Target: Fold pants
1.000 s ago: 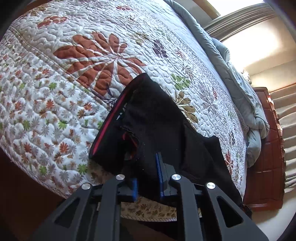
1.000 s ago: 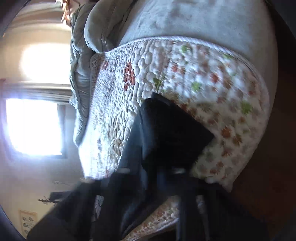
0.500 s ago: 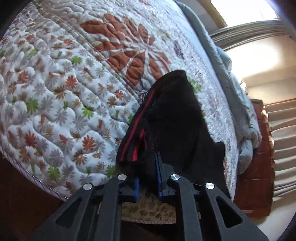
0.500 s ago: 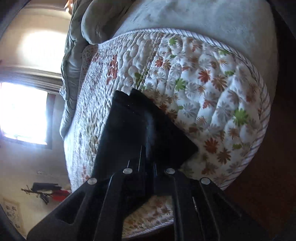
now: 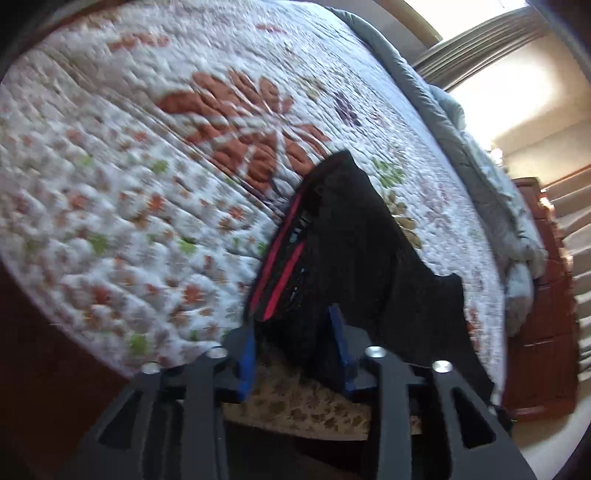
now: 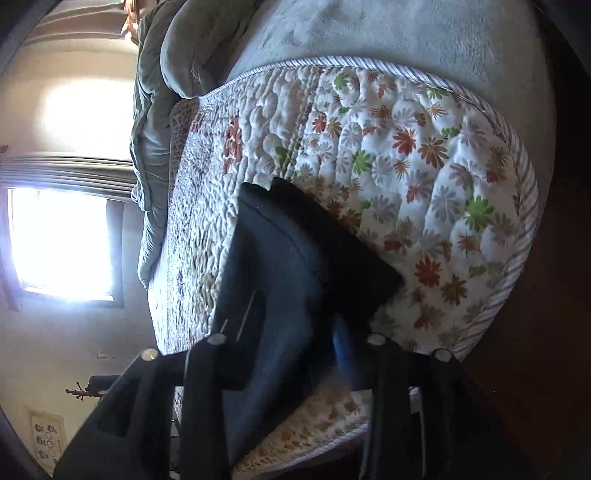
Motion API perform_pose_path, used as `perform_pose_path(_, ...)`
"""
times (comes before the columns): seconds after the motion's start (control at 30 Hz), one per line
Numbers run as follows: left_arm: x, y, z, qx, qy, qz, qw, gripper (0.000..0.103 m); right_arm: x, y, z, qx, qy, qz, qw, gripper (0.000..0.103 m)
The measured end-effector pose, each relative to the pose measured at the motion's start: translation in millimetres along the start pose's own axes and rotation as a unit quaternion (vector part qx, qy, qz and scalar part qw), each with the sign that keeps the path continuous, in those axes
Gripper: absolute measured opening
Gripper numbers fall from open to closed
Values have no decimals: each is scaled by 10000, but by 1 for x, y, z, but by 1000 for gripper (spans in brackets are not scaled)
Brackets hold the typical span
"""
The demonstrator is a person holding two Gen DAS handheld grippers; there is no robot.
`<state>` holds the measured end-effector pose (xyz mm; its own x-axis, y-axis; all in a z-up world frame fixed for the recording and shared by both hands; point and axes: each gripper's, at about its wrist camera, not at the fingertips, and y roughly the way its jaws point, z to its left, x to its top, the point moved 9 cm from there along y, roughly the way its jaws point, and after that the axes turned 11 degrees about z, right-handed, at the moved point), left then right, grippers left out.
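Black pants (image 5: 362,251) with red side stripes lie bunched on the floral quilt (image 5: 147,184) near the bed's edge. My left gripper (image 5: 293,347) is at their near end. Its jaws are opening, and the cloth sits loosely between the blue pads (image 5: 245,354) without being pressed. In the right wrist view the same pants (image 6: 295,258) show a folded dark corner on the quilt (image 6: 424,166). My right gripper (image 6: 291,343) is also opening. Cloth lies between its fingers, and one blue pad (image 6: 341,347) stands clear of it.
A grey blanket (image 5: 480,155) is heaped along the far side of the bed and also shows as a grey blanket (image 6: 369,33) in the right wrist view. A reddish wooden cabinet (image 5: 546,295) stands beside the bed. A bright window (image 6: 59,240) is at left. Dark floor lies below the quilt's edge.
Both grippers were shut on the pants' cloth; their jaws have now spread and the cloth rests loose between them. The left gripper has shifted a little over the quilt.
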<state>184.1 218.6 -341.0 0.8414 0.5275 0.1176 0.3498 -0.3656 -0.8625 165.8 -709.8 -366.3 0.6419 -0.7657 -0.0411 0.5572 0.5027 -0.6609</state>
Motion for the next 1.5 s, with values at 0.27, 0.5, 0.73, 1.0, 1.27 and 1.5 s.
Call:
perform_pose_path(0.27, -9, -55, -49, 552, 1035, -1019, 9879, 61, 3, 2, -6, -540, -119, -108, 9984, 6)
perform_pose_path(0.5, 20, 4, -80, 577, 1590, -398, 9848, 62, -6, -38, -4, -972, -256, -625, 9930, 16)
perform_pose_path(0.73, 36, 56, -51, 1211, 1444, 31, 9821, 62, 4, -21, 70, -894, -1248, -510, 9868, 16)
perform_pose_path(1.0, 45, 69, -21, 1259, 891, 54, 9880, 78, 43, 50, 37, -1014, -770, -45, 9918, 0)
perform_pose_path(1.27, 20, -6, -75, 1441, 1650, -1195, 9684, 83, -97, 63, 124, -57, -2366, 809, 9682, 24)
perform_pose_path(1.5, -5, 36, -99, 1424, 2409, -640, 9579, 85, -130, 110, 75, -276, -2108, 1135, 9705, 5)
